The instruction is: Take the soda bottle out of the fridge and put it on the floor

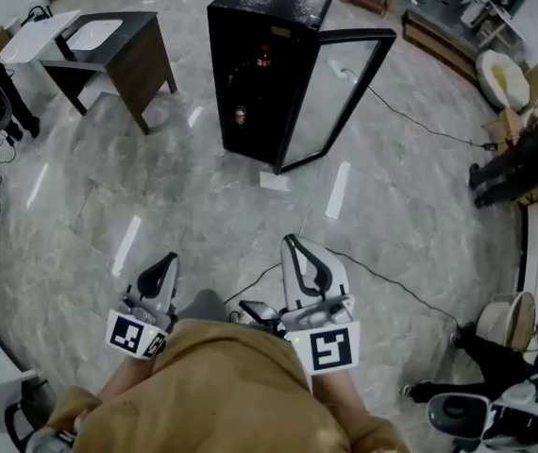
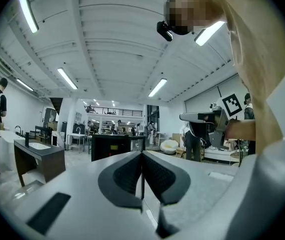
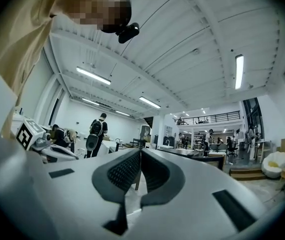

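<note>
Grey polished marble-look floor (image 1: 203,206) fills a wide, brightly lit workshop. Far ahead of the person stands a low black fridge (image 1: 260,26), its black-framed glass door (image 1: 344,92) swung open to the right. Two bottles stand inside it. A dark bottle with a red cap (image 1: 263,58) sits on the upper level, and a second dark bottle with a pale label (image 1: 239,115) sits lower down. Both are too small to tell which is the soda. A thin black cable (image 1: 401,116) runs across the floor to the right of the door, and a white sheet of paper (image 1: 274,180) lies by the fridge's front corner. To the left of the fridge is a dark bench with a white top (image 1: 109,45).

The person, in a tan top, holds both tools level and close to the body, well apart from the fridge. The left claw (image 1: 163,267) has its black ribbed jaws pressed together with nothing between them. The right claw (image 1: 297,253) is likewise closed tip to tip and empty.
</note>
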`<state>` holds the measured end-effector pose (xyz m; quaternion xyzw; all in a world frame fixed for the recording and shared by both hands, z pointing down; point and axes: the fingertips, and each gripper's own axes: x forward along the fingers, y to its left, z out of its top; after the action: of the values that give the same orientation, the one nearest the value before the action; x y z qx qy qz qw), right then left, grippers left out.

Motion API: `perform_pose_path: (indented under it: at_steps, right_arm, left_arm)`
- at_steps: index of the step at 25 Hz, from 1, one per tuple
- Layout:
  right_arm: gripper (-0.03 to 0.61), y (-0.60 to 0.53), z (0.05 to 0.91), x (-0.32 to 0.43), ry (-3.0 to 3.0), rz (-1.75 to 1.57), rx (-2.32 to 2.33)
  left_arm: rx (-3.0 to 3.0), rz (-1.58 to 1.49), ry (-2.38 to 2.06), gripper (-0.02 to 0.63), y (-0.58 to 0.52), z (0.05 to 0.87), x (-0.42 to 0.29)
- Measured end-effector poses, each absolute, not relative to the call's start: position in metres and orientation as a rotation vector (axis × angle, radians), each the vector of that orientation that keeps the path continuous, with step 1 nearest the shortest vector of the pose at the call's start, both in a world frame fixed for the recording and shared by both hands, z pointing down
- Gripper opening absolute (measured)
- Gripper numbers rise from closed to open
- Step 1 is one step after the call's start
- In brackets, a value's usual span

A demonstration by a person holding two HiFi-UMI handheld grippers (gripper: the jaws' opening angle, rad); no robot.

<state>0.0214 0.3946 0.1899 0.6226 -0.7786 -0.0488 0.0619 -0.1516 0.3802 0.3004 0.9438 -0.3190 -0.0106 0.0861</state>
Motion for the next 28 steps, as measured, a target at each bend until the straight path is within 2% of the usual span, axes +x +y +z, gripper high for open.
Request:
perform_pose_path:
  at_steps: [13,20,28]
  right_arm:
    - [0.003,0.355,0.218,0.023,-2.334,-0.070,1.911]
    - [0.003,0.256,0.246,0.020,-2.302,-0.055,1.928]
    - [0.003,0.146,0.247,0.013,-2.334,0.014,1.938]
  left_arm:
    - [2.789,-0.001,-0.961,0.002,0.327,0.333,-0.151]
    - [2.775,0.017,-0.939,0.002,0.227,0.368,-0.156]
    - [2.824,-0.052,-0.890,0.002,0.104,0.363,-0.144]
